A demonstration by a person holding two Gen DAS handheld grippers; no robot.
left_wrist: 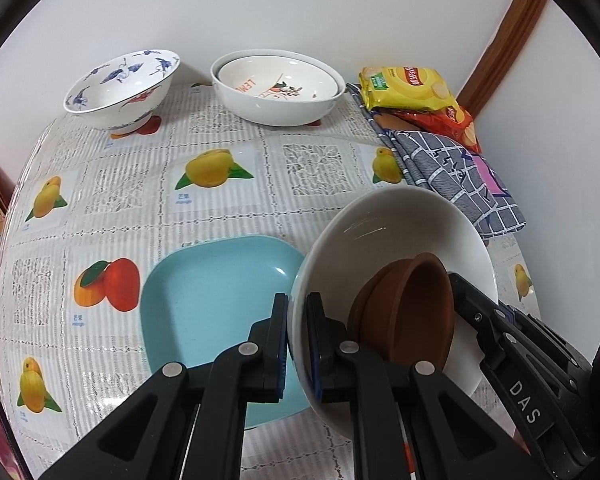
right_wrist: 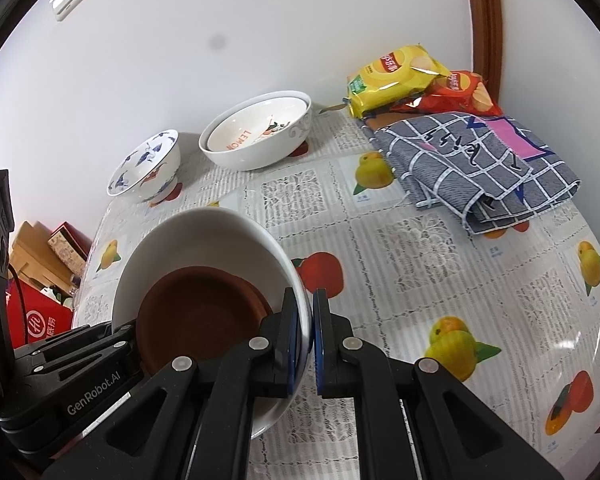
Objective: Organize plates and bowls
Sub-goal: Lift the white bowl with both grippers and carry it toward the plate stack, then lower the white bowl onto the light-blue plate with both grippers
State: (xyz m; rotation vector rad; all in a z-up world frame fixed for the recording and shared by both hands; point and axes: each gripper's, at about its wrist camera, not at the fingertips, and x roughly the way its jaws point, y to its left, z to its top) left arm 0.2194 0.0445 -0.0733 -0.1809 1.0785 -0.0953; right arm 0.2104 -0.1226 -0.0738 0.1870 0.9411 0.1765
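Each wrist camera looks steeply down along its claw at the bench [left_wrist: 220, 216], close up. Both views share the white bowl [left_wrist: 400, 232] [right_wrist: 204, 236] and far wall.

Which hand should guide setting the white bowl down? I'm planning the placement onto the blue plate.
Probably left. The left tool grips the white bowl's rim right beside the blue plate; the right tool holds the far rim.

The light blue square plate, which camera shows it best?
The left wrist view. There the light blue square plate lies on the table, most of it showing beside the white bowl that the left gripper clamps by the rim. The right wrist view shows nothing of the plate.
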